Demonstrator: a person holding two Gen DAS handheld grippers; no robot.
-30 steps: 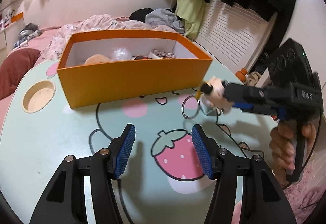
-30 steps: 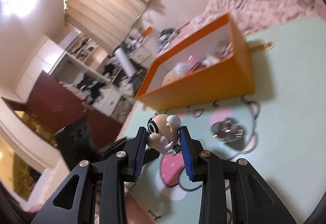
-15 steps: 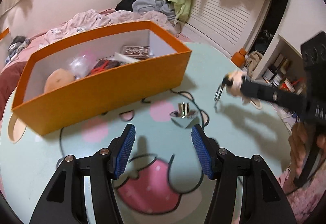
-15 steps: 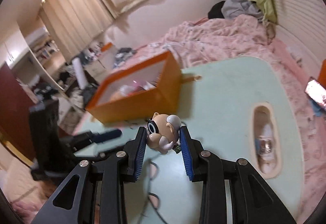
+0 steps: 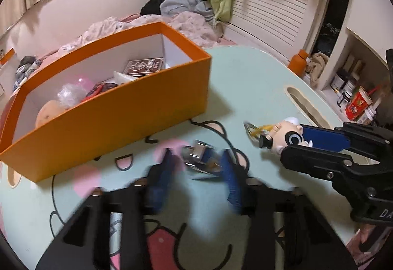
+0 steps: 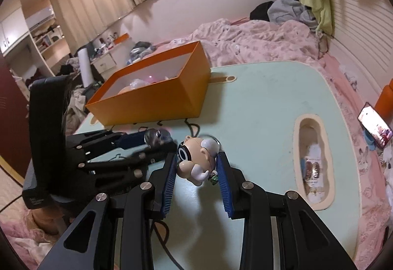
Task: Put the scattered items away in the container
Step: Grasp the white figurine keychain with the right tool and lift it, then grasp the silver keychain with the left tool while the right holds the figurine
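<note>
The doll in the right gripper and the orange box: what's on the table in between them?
Only bare table, with some of its drawn black lines. The right wrist view shows nothing lying between the doll and the box.

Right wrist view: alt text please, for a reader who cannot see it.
The right gripper holds a small cartoon figurine keychain over a mint-green table. To its left, the left gripper is closing around a shiny metal item, before an open orange box.

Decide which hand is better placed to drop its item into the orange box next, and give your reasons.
Right, probably. Its tool already grips the doll clear of the table, near the box. The left tool is only closing on the shiny clip.
</note>
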